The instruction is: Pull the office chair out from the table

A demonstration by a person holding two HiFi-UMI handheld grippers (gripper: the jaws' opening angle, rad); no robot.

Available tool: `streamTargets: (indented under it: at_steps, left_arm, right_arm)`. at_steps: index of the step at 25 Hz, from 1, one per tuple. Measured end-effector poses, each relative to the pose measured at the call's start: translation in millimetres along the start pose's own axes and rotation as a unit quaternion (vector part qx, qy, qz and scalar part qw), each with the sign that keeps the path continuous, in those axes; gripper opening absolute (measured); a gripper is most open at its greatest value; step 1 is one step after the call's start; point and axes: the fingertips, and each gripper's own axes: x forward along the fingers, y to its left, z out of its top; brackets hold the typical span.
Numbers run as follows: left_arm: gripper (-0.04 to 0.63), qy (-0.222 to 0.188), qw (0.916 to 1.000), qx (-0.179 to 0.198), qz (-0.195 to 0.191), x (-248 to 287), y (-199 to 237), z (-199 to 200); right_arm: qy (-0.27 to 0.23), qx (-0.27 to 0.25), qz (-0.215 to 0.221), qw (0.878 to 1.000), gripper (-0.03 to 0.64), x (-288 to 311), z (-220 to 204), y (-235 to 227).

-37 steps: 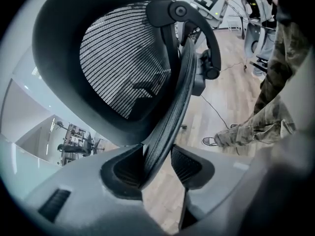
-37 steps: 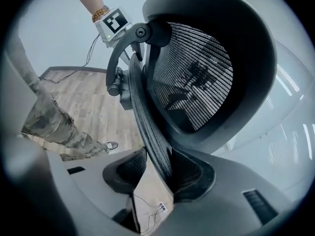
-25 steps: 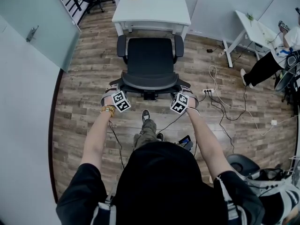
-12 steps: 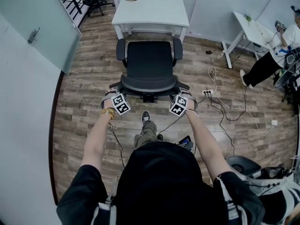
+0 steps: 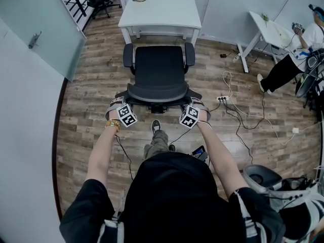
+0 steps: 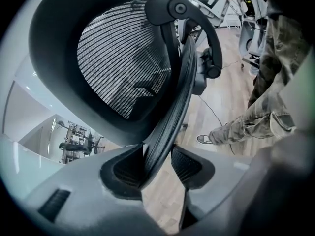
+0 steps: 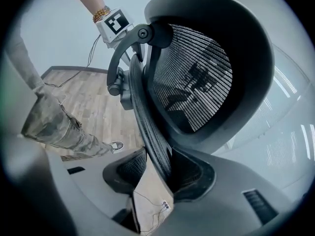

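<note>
- since the chair must travel over the wood floor (image 5: 91,90), draw it straight back and level, and keep it off the power strip (image 5: 223,99) lying near its right side.
- office chair (image 5: 159,67): just in front of the white table (image 5: 162,11), seat showing whole. seat front faces the table, backrest faces the person. long axis judged upright.
- backrest rim (image 6: 170,117): pull both edges evenly, else the chair will likely swivel.
- left gripper (image 6: 157,162): clamped on the left edge of the rim.
- right gripper (image 7: 156,168): clamped on the right edge.
</note>
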Motion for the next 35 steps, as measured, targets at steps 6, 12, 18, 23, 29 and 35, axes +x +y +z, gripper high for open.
streamTargets:
  at_steps: [6, 12, 18, 23, 29, 35]
  left_arm:
    - [0.179, 0.004, 1.0, -0.002, -0.004, -7, -7, -8]
    - [0.179, -0.008, 1.0, 0.002, -0.002, -19, -19, -8]
    - [0.181, -0.015, 0.9999, 0.004, 0.002, -28, -30, -9]
    - [0.181, -0.013, 0.9999, 0.006, 0.0, -30, -31, -14]
    - [0.181, -0.021, 0.9998, 0.007, 0.002, -35, -38, -13]
    - [0.184, -0.027, 0.9996, 0.0, 0.006, -39, -40, -17]
  right_arm:
    - [0.002, 0.001, -0.005, 1.0, 0.143, -6, 4, 12]
    - [-0.001, 0.003, -0.007, 1.0, 0.144, -13, 3, 24]
    - [-0.006, 0.0, -0.013, 1.0, 0.146, -23, 0, 35]
    - [-0.01, 0.002, -0.013, 1.0, 0.146, -26, 3, 40]
    - [-0.01, 0.005, -0.013, 1.0, 0.146, -30, 1, 46]
    - [-0.014, 0.006, -0.017, 1.0, 0.146, -33, 4, 52]
